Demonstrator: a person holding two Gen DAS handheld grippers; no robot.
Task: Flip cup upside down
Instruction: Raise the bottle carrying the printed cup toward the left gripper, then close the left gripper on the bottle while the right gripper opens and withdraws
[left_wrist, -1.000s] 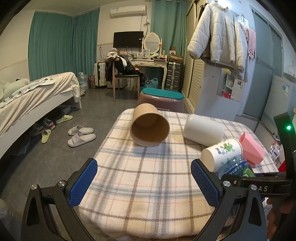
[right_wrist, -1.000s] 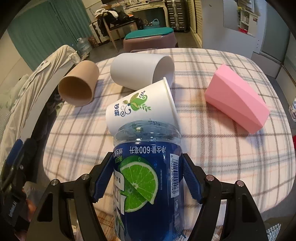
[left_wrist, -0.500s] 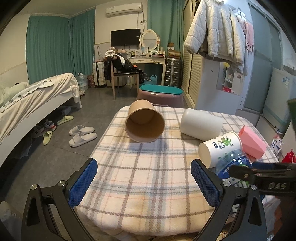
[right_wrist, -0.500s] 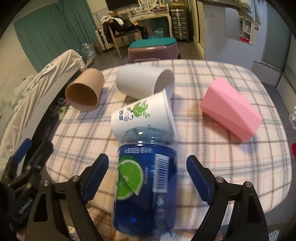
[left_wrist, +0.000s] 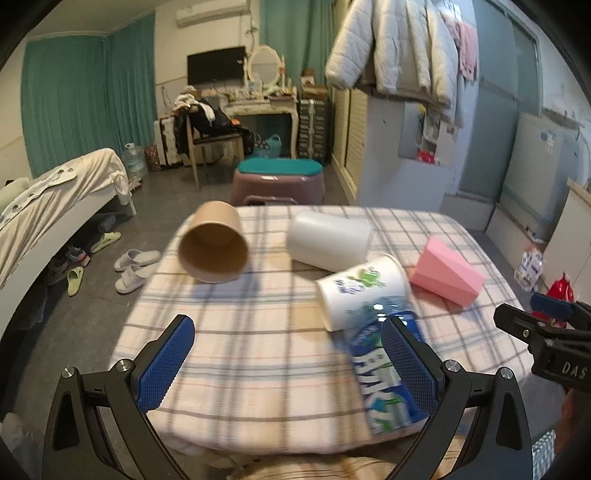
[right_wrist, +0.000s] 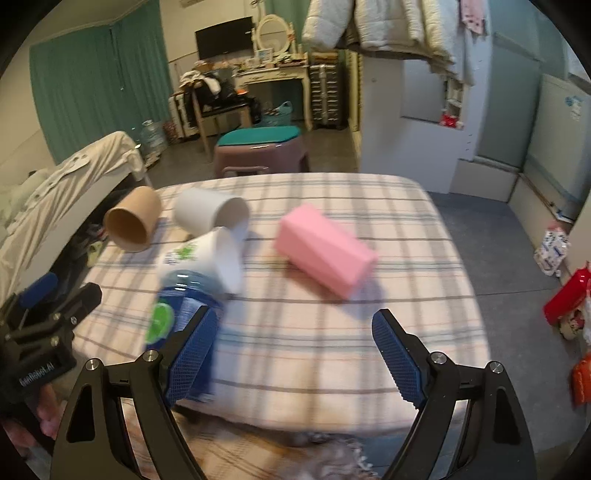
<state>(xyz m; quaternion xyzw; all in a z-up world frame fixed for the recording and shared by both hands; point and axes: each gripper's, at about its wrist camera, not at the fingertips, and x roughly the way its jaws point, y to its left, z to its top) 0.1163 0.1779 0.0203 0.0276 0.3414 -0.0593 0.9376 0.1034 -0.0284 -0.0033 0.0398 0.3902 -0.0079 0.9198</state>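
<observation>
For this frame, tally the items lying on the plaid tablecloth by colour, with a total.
Brown: 1, the paper cup
Plain white: 1, the white cup
White with print: 1, the printed paper cup
Pink: 1, the pink cup
Blue: 1, the blue bottle
Total: 5, all on their sides.

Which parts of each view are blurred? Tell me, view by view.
Left wrist view: the blue bottle and printed paper cup smear; the far room stays sharp. Right wrist view: the bottle, pink cup and plaid cloth all blur; fisheye bends both.
</observation>
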